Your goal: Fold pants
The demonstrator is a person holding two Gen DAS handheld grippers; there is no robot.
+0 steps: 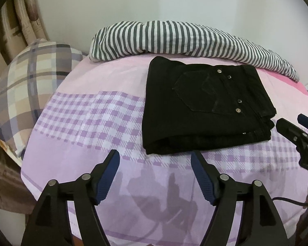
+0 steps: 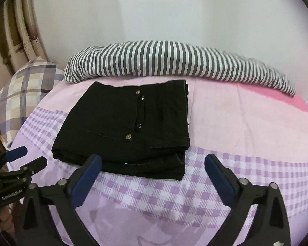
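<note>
Black pants (image 1: 205, 106), folded flat, on bedsheet (image 1: 92, 110)

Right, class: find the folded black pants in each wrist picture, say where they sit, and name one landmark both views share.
Left wrist view: the pants lie right of centre on the bedsheet, beyond the open left gripper.
Right wrist view: the pants lie left of centre, partly behind that gripper's left finger.
Shared landmark: the striped cloth bunched just behind the pants.

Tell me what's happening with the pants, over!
Left tool open, empty. Right tool open, empty. Black pants folded on the bed sheet. Nothing in the way.
</note>
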